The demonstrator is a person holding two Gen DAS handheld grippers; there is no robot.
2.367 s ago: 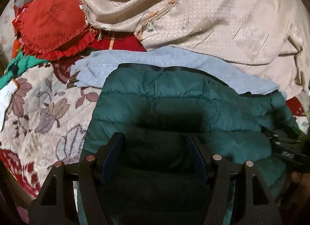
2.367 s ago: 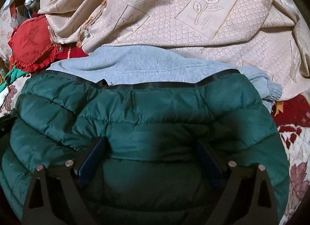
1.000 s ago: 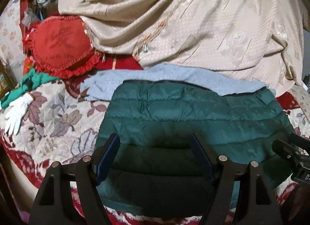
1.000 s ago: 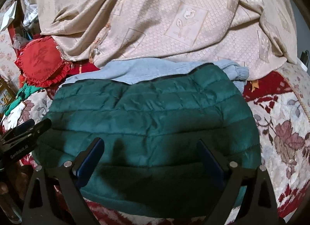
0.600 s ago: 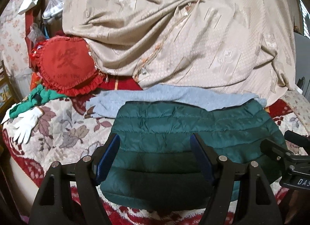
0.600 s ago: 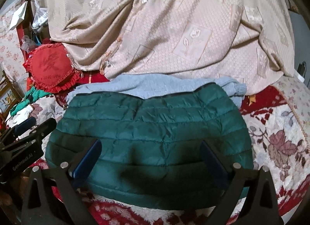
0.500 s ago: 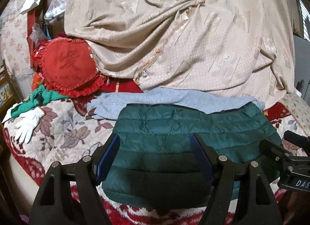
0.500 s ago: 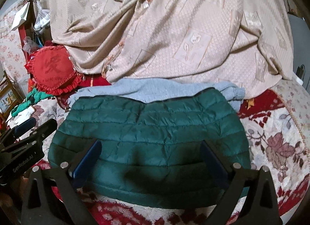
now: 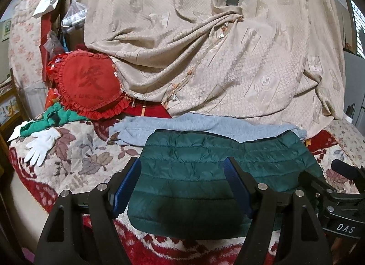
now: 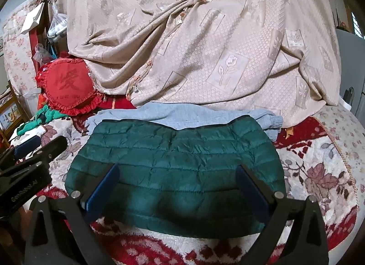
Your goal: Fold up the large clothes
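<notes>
Floral bedspread (image 10: 319,162) bears green jacket (image 10: 178,164); both claws spread, right marked "DAS"

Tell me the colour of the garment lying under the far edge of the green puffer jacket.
Light blue-grey garment; it shows best in the right wrist view.

1. The left tongs (image 9: 182,171) stand wide apart with nothing between the pads, above a folded green quilted jacket (image 9: 219,173) near the bed's front edge.
2. A pale blue garment (image 9: 200,128) lies just behind the jacket, partly under it.
3. Red frilled cushion (image 9: 89,85) and white glove (image 9: 42,145) — toward the bed's left edge.
4. The right tongs (image 9: 342,178) show at the right — their state unclear.
</notes>
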